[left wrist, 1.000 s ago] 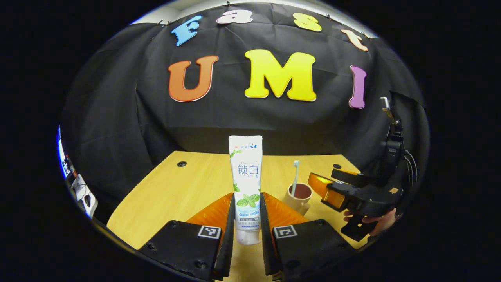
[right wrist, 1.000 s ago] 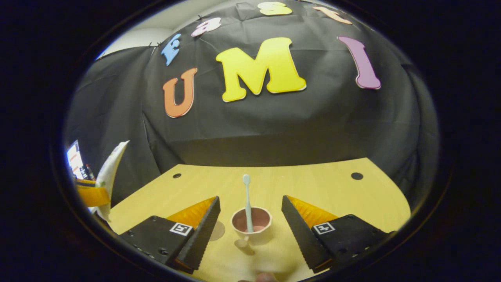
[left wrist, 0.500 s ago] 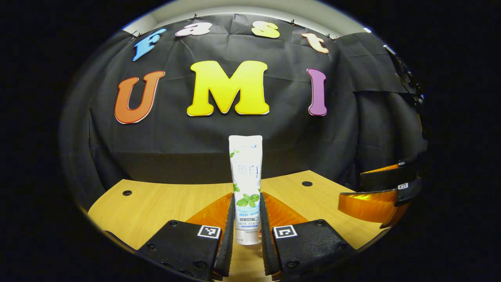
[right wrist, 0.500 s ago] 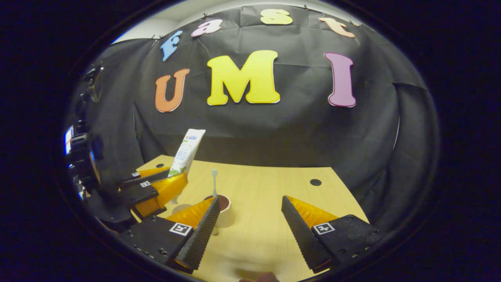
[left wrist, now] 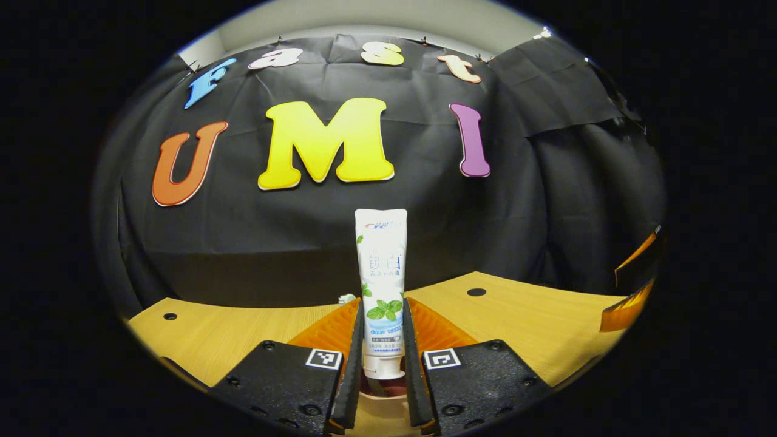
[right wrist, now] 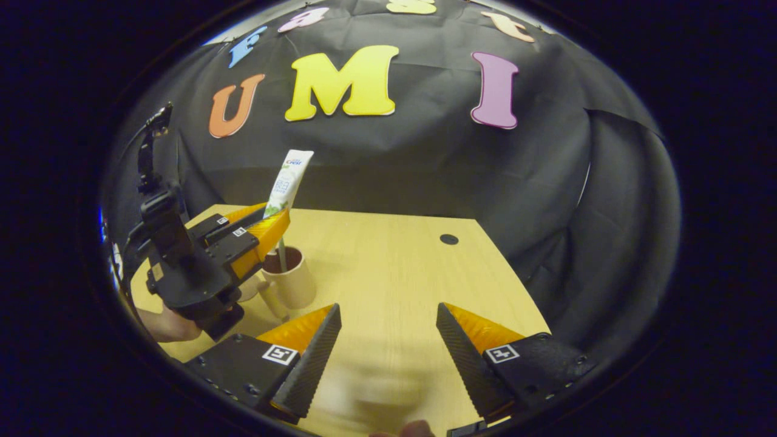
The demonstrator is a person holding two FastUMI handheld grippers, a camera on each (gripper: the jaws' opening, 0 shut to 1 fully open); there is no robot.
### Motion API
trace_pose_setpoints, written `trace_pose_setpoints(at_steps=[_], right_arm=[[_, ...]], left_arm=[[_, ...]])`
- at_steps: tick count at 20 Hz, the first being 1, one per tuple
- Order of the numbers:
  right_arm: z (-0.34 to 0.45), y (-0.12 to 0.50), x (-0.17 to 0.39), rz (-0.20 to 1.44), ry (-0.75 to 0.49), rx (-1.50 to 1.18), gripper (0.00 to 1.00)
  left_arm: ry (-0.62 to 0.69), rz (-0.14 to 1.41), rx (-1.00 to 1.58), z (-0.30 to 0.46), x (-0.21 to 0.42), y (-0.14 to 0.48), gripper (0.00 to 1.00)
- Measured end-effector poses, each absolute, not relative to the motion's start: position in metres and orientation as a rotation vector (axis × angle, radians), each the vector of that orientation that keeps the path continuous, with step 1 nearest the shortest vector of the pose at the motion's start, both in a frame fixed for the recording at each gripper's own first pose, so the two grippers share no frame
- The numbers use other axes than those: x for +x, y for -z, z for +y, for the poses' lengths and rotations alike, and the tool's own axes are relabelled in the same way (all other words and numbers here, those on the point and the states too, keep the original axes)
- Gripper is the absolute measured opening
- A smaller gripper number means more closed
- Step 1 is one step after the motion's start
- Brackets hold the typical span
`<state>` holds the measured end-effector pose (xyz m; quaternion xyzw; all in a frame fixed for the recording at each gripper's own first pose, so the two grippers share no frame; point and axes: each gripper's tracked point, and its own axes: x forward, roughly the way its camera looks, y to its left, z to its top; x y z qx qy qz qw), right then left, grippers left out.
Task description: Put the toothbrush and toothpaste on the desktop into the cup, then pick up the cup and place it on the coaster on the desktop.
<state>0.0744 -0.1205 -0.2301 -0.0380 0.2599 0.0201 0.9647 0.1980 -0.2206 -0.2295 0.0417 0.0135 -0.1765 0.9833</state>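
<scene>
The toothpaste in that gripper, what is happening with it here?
A person holds the toothpaste upright in the left gripper, shut on its lower part, right above the cup on the table. A thin stick, probably the toothbrush handle, already stands in the cup. The right gripper is open and holds nothing, off to the side.

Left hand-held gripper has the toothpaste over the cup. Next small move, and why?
Probably lower it straight down, then open. The left hand-held gripper grips the toothpaste upright, cap end just above the cup, whose rim shows under the cap in the left gripper view. The right hand-held gripper is open and off to the side.
</scene>
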Motion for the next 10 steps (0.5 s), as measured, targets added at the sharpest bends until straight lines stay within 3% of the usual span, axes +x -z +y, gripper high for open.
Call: trace_pose_setpoints(at_steps=[10], right_arm=[[-0.118, 0.238, 0.074, 0.537, -0.035, -0.056, 0.97]], left_arm=[[0.355, 0.086, 0.078, -0.222, 0.197, 0.264, 0.36]])
